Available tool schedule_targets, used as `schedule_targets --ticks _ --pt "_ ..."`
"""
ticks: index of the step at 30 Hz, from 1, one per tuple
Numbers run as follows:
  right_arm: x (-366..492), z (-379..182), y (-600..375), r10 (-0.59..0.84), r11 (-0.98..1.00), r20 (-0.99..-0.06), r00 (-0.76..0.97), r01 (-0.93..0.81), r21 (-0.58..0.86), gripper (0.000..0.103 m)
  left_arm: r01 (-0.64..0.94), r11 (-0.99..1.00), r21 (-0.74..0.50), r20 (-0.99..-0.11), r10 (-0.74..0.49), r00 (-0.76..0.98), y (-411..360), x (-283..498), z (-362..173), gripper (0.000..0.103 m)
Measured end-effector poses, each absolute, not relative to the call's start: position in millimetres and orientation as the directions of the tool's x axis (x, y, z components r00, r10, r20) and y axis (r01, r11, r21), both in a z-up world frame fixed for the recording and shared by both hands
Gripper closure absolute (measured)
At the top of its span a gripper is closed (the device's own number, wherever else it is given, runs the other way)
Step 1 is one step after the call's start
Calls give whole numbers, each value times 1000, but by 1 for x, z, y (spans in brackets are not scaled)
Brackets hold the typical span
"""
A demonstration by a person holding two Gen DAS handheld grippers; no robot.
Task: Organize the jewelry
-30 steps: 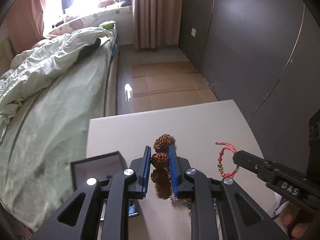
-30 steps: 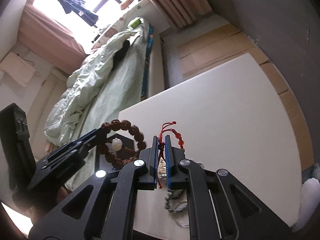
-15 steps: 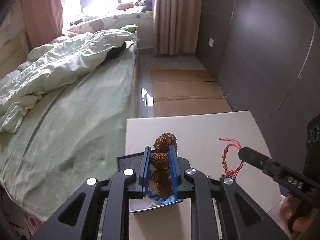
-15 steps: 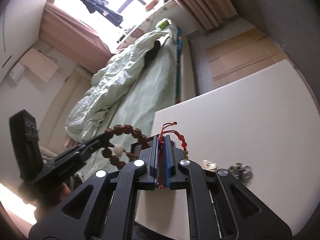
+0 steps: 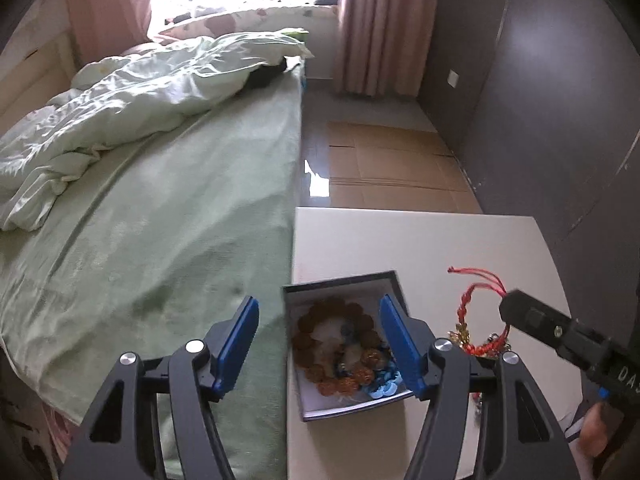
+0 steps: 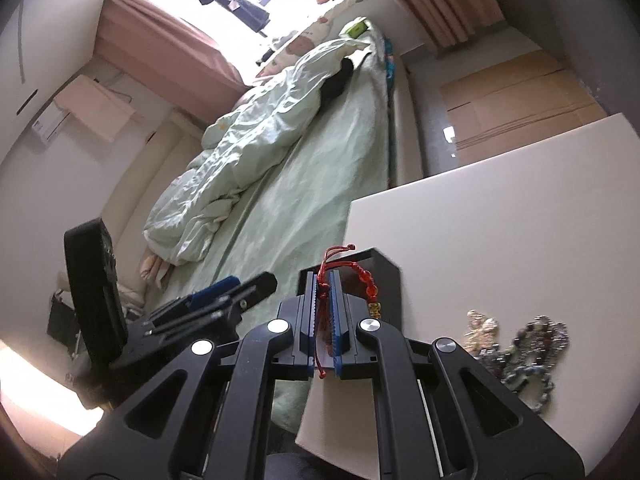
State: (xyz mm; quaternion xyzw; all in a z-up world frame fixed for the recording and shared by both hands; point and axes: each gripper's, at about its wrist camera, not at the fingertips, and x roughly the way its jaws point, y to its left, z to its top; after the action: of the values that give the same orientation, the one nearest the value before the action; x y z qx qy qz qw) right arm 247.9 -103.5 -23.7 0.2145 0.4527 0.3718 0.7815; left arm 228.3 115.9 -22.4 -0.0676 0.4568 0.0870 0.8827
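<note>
A dark jewelry box (image 5: 394, 279) sits at the left edge of the white table (image 5: 420, 240). A brown bead bracelet (image 5: 362, 324) lies inside it with a blue piece (image 5: 382, 386). My left gripper (image 5: 318, 336) is open and empty above the box. My right gripper (image 6: 324, 304) is shut on a red cord bracelet (image 6: 362, 274), held above the table to the right of the box; it also shows in the left wrist view (image 5: 476, 308). The box shows behind it in the right wrist view (image 6: 384, 280).
Loose jewelry lies on the table: a gold piece (image 6: 480, 326) and dark bead strands (image 6: 536, 356). A bed with a green sheet (image 5: 160, 220) borders the table's left edge. A dark wall (image 5: 540, 80) stands on the right. Cardboard covers the floor (image 5: 392, 168) beyond.
My left gripper has opened and let the brown bead bracelet drop into the box. My right gripper has kept its hold on the red bracelet and drifted little.
</note>
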Motion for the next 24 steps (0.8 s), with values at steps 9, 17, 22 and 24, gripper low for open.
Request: schedule_targets --ticks 9,17,22,24 --pt "242 -30 -73 818 573 -522 242 -419 704 95 -278 959 -59 -809 117 576 152 209 -13 33" --pt "245 -36 -67 804 594 -541 248 -393 702 22 -321 944 -74 -800 136 585 167 191 -7 25" --pt "244 -27 -93 768 640 -567 299 -393 660 22 -315 945 -92 -791 122 599 163 187 -4 24" --pt "245 -26 -103 752 658 -584 305 -397 640 22 -300 949 -97 -789 110 605 156 187 -3 23"
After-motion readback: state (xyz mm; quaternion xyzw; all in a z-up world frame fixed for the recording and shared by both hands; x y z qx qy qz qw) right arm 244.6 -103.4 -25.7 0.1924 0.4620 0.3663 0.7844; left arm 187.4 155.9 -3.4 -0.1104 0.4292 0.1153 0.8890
